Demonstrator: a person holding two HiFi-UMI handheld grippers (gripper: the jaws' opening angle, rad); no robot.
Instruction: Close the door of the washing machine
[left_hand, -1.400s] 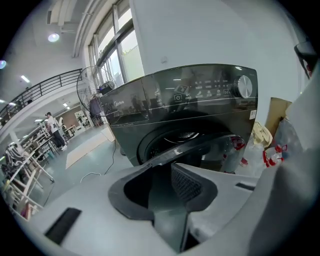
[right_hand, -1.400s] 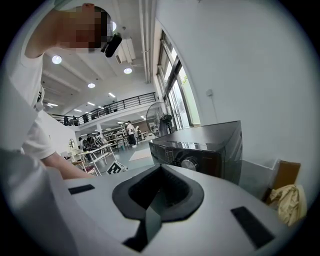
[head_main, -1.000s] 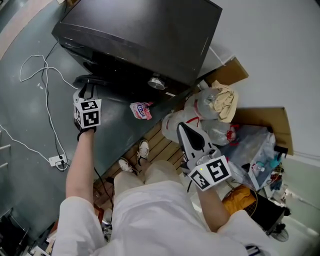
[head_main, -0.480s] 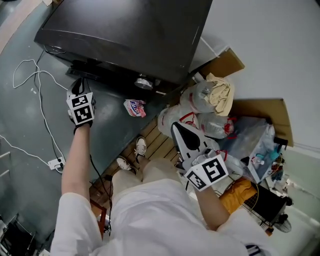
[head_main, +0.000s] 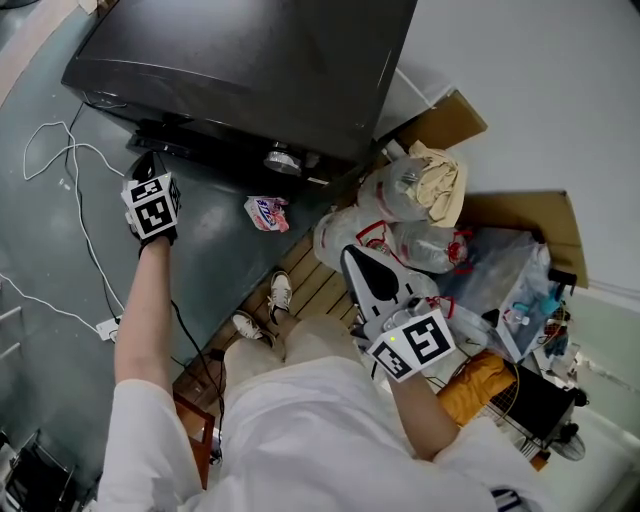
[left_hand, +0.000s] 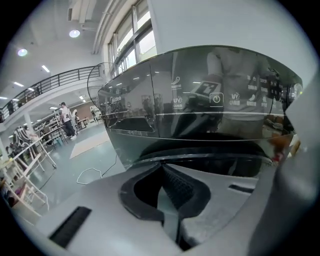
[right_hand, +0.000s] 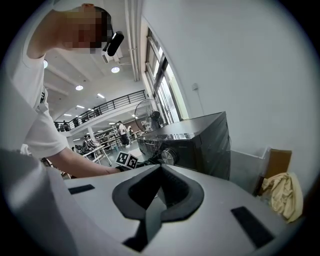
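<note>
The washing machine (head_main: 260, 60) is a glossy black box standing on the grey floor, and its front faces the person. The left gripper (left_hand: 162, 170) is close up against that front, below the control panel (left_hand: 200, 100). Its jaws have just been closing and now sit pressed together with nothing between them. Just beyond the tips lies the dark curved rim of the door (left_hand: 225, 162), low on the machine's front; whether it is latched or slightly ajar cannot be told from here. The right gripper (right_hand: 161, 170) hangs well back from the machine, near the person's body, its jaws likewise pressed together and empty. The door is probably rigid and hinged, light to swing but needing a firm last push to catch. Its shiny face looks slippery, so pinching it seems poor practice — better to set the closed left tips flat on the rim, on the side away from the hinge, and press squarely inward — a glancing push may skid off the gloss
</note>
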